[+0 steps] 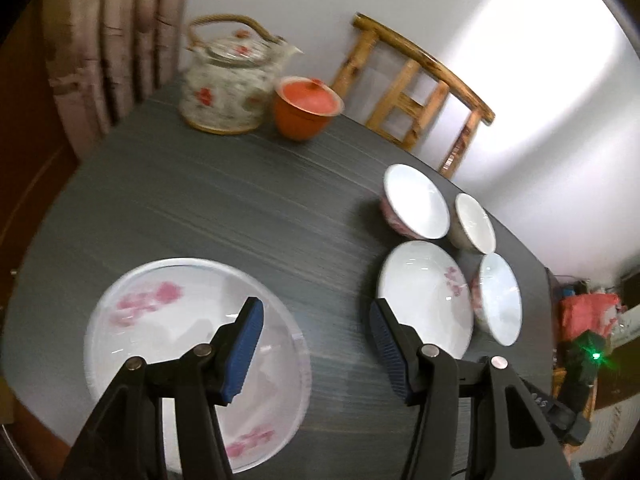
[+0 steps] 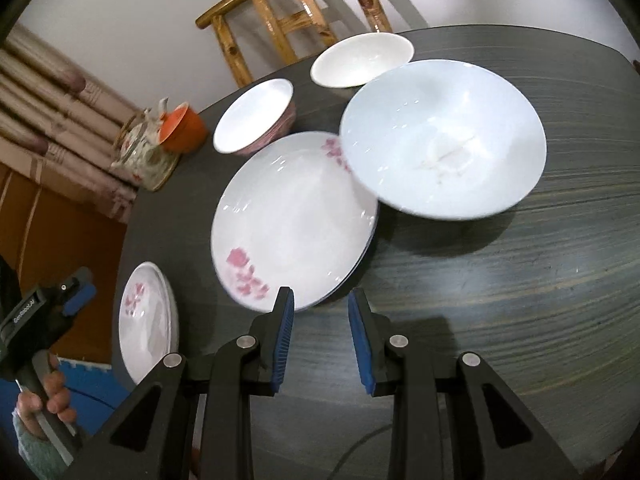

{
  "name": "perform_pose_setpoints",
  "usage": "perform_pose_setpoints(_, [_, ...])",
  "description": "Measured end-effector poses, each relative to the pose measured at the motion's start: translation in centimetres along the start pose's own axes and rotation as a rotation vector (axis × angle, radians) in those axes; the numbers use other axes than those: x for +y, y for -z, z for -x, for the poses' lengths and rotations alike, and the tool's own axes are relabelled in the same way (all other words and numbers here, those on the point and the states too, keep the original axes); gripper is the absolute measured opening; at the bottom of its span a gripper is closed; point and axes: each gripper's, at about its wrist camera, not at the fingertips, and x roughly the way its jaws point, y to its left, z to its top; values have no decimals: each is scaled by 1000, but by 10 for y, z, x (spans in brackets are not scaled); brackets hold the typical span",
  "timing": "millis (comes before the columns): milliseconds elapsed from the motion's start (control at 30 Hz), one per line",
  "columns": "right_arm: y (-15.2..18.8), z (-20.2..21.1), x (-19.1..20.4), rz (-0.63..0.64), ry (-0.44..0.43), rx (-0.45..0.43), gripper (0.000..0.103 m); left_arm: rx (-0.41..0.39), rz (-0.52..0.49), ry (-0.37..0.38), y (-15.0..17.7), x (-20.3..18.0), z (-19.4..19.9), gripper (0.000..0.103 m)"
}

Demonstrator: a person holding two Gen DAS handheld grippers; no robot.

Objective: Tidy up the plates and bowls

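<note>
Plates and bowls spread on a dark wood-grain table point(image 2: 500, 300), both grippers empty.

The left gripper point(image 1: 316, 344) is held with jaws apart and nothing between them, over the table beside a pink-flowered plate point(image 1: 192, 344). The right gripper point(image 2: 320, 340) is held narrowly apart, empty, at the near edge of a second flowered plate point(image 2: 296, 224). Three white bowls point(image 2: 444, 140) point(image 2: 254, 114) point(image 2: 362, 60) are set just behind it. Pale lettering is seen on the left gripper's body but cannot be read.

Glossy glazed plates point(image 2: 294, 216) & bowls point(image 2: 442, 136), matt dark wood-grain table point(image 2: 520, 300), varnished wood chair point(image 1: 416, 96).
</note>
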Motion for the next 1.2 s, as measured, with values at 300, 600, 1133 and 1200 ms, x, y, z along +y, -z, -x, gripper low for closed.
perform_pose_setpoints(300, [-21, -30, -19, -68, -10, -2, 28, 94, -18, 84, -17, -47, -65, 57])
perform_pose_setpoints(600, [-27, -48, -31, -90, -3, -9, 28, 151, -20, 84, -21, -60, -114, 57])
perform_pose_setpoints(1133, [-38, -64, -33, -107, -32, -47, 24, 203, 21, 45, -22, -50, -153, 34])
perform_pose_setpoints(1200, [-39, -65, -33, -110, -31, -49, 19, 210, 22, 38, -20, -49, -155, 30])
